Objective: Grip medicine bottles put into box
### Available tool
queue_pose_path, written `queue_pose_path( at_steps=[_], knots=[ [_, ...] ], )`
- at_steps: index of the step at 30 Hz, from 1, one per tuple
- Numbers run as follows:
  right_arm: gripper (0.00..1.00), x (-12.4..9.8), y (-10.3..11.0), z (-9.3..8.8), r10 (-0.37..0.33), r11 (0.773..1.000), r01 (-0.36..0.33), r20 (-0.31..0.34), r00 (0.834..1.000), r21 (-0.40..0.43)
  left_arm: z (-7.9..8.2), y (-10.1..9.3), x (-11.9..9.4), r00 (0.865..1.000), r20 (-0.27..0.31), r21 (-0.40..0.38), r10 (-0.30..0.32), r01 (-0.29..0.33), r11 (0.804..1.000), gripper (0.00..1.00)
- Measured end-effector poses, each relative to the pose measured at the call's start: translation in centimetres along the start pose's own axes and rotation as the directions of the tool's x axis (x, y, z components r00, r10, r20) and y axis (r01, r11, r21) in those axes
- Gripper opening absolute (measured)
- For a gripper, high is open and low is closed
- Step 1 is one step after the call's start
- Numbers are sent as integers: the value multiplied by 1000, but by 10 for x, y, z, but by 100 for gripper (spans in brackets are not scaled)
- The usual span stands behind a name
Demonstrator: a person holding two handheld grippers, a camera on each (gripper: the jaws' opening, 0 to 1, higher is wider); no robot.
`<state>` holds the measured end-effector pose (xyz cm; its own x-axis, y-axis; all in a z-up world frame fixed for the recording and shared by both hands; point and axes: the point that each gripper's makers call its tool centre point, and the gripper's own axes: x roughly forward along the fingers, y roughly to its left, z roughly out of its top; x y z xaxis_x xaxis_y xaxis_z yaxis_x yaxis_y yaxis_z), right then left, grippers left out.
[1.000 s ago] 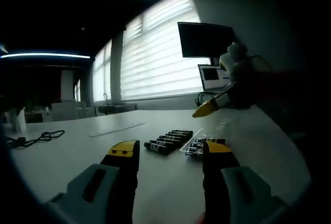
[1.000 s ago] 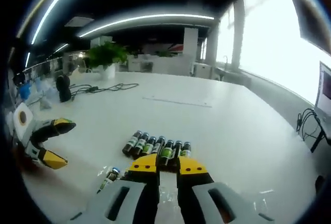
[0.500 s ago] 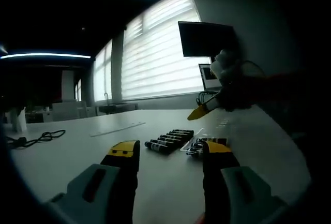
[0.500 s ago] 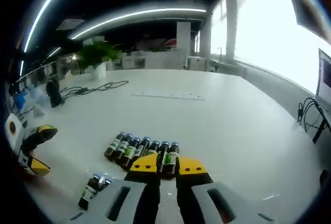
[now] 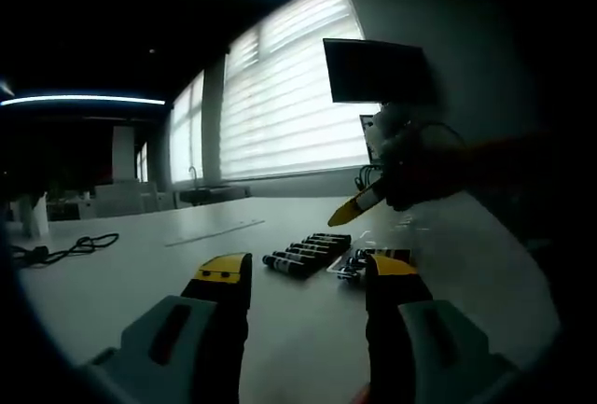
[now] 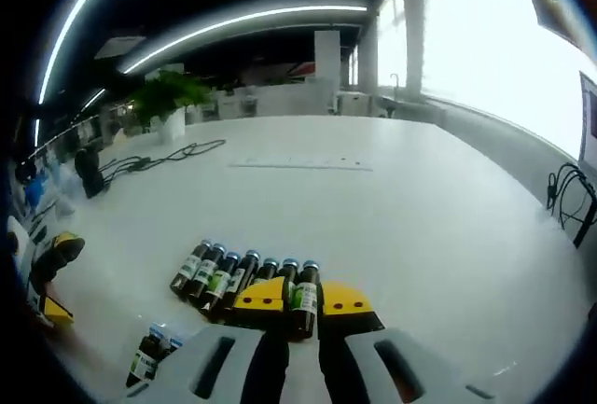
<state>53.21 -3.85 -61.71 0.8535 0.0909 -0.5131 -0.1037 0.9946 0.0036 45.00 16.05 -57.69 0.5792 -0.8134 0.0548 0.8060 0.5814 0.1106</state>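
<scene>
The right gripper (image 6: 300, 299), jaws nearly closed, straddles the end bottle (image 6: 302, 294). The left gripper (image 5: 303, 271) is open, empty. Bottles are likely light, rigid, slippery; grip mid-body.

Right gripper (image 6: 298, 299) lowered onto end bottle (image 6: 303, 294).

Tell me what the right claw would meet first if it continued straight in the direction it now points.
Probably the bottle at the near end of the row of medicine bottles; it already lies between the jaws of the right claw, though depth is unclear.
</scene>
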Motion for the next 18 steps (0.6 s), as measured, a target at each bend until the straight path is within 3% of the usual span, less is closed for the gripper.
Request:
queue_pose_path(
  at_steps=[8, 18],
  knots=[
    [8, 13, -2, -9, -19, 999, 18, -41, 999, -35, 1, 0, 0, 1000, 3, -2, 2, -2, 1000, 42],
    [7, 16, -4, -16, -24, 1000, 23, -71, 997, -14, 1, 0, 0, 1000, 3, -2, 2, -2, 1000, 42]
  ],
)
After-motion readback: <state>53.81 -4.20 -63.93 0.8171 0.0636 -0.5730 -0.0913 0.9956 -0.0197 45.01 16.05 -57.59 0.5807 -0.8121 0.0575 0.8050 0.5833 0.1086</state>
